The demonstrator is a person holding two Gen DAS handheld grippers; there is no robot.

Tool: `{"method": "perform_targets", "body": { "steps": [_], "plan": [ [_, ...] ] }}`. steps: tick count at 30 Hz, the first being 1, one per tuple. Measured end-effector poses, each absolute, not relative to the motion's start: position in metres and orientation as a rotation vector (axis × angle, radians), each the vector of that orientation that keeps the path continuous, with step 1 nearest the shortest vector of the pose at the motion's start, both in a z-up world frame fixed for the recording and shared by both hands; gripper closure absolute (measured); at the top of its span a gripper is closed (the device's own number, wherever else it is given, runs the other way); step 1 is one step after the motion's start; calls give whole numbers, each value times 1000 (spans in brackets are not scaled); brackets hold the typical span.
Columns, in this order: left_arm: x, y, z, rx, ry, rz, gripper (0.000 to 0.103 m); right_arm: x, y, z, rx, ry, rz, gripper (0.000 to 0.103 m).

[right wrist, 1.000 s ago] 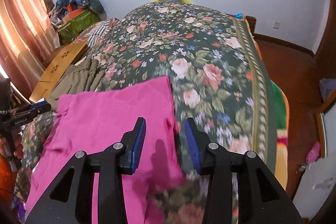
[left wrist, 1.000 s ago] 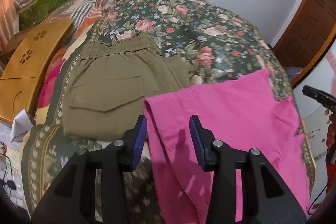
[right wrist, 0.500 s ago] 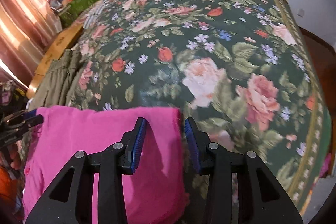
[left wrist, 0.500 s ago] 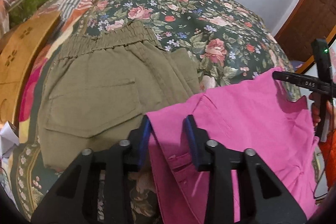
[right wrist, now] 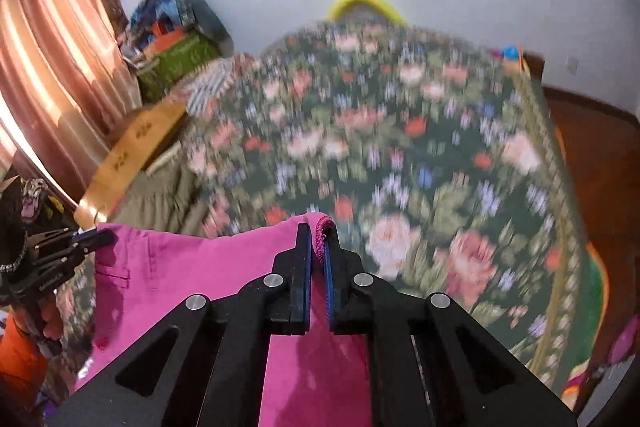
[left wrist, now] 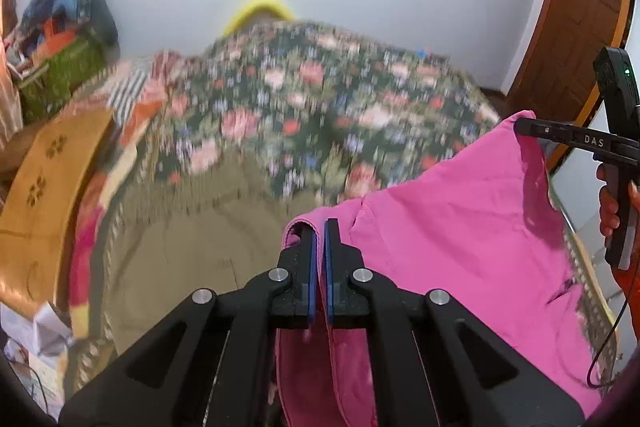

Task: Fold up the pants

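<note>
The pink pants [left wrist: 460, 235] hang stretched between both grippers above the floral bed. My left gripper [left wrist: 319, 227] is shut on the pants' left top corner. My right gripper [right wrist: 317, 233] is shut on the right top corner, where the hem bunches between the pads. The pants also show in the right wrist view [right wrist: 192, 287]. The right gripper shows at the right of the left wrist view [left wrist: 524, 126], pinching the cloth. The left gripper shows at the left of the right wrist view [right wrist: 102, 238]. The lower part of the pants is hidden below the grippers.
Olive-green pants [left wrist: 192, 243] lie folded on the floral bedspread [left wrist: 320, 99] at the left. A wooden board [left wrist: 44, 183] lies along the bed's left side. A bag pile [left wrist: 60, 39] sits at the far left. A wooden door [left wrist: 576, 27] stands right.
Both grippers have shut on the top corners of the pink pants and lifted them off the bed. The view has tilted up and the background is blurred by motion.
</note>
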State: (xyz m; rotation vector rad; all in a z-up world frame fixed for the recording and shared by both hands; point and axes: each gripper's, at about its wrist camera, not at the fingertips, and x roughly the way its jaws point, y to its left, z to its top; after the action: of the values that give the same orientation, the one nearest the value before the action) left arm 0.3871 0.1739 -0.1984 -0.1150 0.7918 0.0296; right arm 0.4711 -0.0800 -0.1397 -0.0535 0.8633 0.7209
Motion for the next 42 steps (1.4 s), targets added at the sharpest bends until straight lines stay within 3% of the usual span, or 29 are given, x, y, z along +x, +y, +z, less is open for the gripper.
{"method": "perform_targets", "body": {
  "steps": [7, 9, 11, 12, 18, 22, 25, 35, 42],
  "plan": [
    [397, 185, -186, -92, 749, 117, 100, 478, -78, -100, -86, 734, 667, 97],
    [403, 189, -199, -76, 801, 145, 94, 479, -77, -104, -123, 745, 625, 85],
    [404, 191, -214, -52, 863, 176, 81, 477, -81, -108, -139, 753, 593, 60],
    [402, 191, -220, -41, 883, 187, 79, 474, -85, -111, -136, 759, 588, 57],
    [365, 173, -230, -82, 933, 105, 70, 438, -112, -129, -128, 833, 606, 57],
    [332, 140, -230, -75, 941, 23, 51, 404, -128, -153, -113, 906, 616, 57],
    [308, 112, -233, -64, 956, -42, 45, 378, -135, -177, -87, 984, 634, 57],
    [270, 84, -262, -63, 1032, -91, 41, 342, -149, -230, -181, 1087, 530, 57],
    [262, 115, -247, -61, 1012, -37, 41, 357, -188, -210, -171, 1027, 401, 57]
  ]
}}
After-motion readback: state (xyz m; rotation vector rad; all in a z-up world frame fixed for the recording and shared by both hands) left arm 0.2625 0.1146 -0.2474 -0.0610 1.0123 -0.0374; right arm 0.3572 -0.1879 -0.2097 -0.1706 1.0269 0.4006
